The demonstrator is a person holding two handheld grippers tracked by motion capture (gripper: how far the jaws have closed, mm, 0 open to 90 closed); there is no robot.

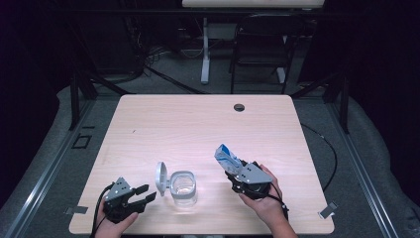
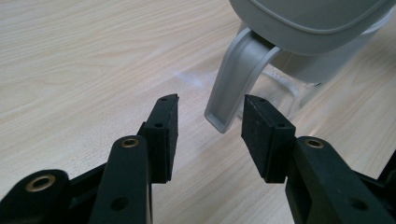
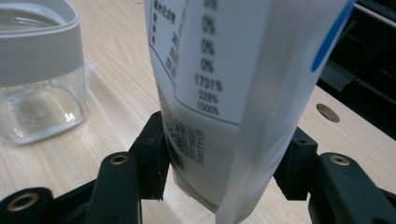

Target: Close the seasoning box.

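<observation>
High view: light wooden table (image 1: 198, 124) with a small round cable hole (image 1: 239, 107) near the far edge. Clear square glass jar (image 1: 183, 189) with a grey rim sits near the front edge, its grey hinged lid (image 1: 161, 178) flipped open and standing up on the jar's left. Left gripper (image 1: 144, 194) is low at the front left, jaws spread with nothing between them, tips just beside the lid, not touching as far as I can tell. Right gripper (image 1: 232, 171) is right of the jar, held above the table, clamped on a white and blue printed pouch (image 1: 226, 157) that tilts up and to the left.

Left gripper view: both black pads (image 2: 266, 137) apart, bare table between them. Grey lid hinge arm (image 2: 236, 84) hangs just ahead of the gap, nearer the right pad, clear of both.

Right gripper view: jaws press on the pouch's lower part from both sides; printed text faces the camera, blurred. Jar stands at upper left, apart from the pouch, resting on the table.
</observation>
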